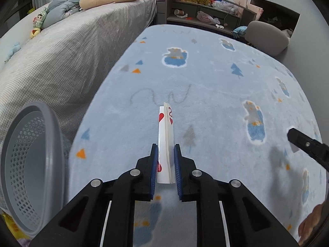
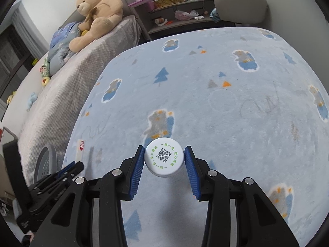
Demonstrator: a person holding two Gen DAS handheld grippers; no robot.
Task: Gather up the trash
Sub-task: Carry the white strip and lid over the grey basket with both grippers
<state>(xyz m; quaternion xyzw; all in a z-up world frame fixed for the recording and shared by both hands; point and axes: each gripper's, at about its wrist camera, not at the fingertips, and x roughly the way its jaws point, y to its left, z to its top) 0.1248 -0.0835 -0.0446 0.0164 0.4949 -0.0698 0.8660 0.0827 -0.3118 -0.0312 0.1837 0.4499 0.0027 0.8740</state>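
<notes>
My left gripper [image 1: 166,149] is shut on a small stack of white playing cards [image 1: 165,135], held on edge between the blue pads; a red 2 of hearts shows at the far end. In the right wrist view the same cards [image 2: 81,146] stick out of the left gripper [image 2: 77,164] at lower left. My right gripper [image 2: 163,158] is shut on a white round-capped bottle [image 2: 163,157] with a QR code and green print on the cap, seen from above. One of the right gripper's fingers [image 1: 304,143] enters the left wrist view at the right edge.
A grey perforated basket [image 1: 30,164] stands at the left against the grey bed [image 1: 61,61], and shows again as the basket [image 2: 46,164]. A light blue patterned rug [image 1: 205,82] covers the floor. A teddy bear [image 2: 98,14], a shelf [image 1: 205,14] and a grey chair [image 1: 267,37] lie beyond. A person's hand [image 1: 310,224] is at lower right.
</notes>
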